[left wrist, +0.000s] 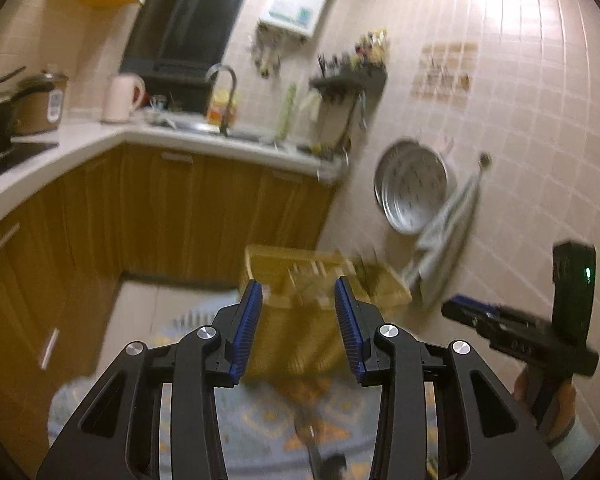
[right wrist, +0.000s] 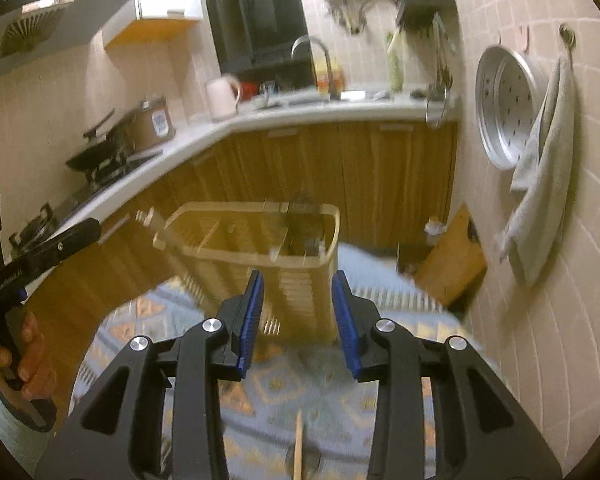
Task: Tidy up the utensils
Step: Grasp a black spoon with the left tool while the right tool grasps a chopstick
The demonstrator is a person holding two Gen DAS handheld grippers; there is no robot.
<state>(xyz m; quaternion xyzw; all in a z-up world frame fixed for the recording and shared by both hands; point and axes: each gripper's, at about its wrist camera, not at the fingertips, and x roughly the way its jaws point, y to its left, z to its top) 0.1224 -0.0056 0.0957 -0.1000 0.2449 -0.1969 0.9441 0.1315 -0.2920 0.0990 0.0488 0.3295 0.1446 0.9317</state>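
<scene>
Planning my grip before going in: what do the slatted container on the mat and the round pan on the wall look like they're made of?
Slatted container: looks like pale bamboo or wood, matte; blur leaves it open. Round pan: dull silvery metal, likely aluminium, with perforated base.

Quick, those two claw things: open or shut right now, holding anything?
Left gripper: open, holding nothing.
Right gripper: open, holding nothing.

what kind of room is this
A small home kitchen, most likely. A sink with a curved tap sits in a white counter over wooden cabinets, a pan stands on the stove, and a metal steamer tray hangs on the tiled wall.
</scene>
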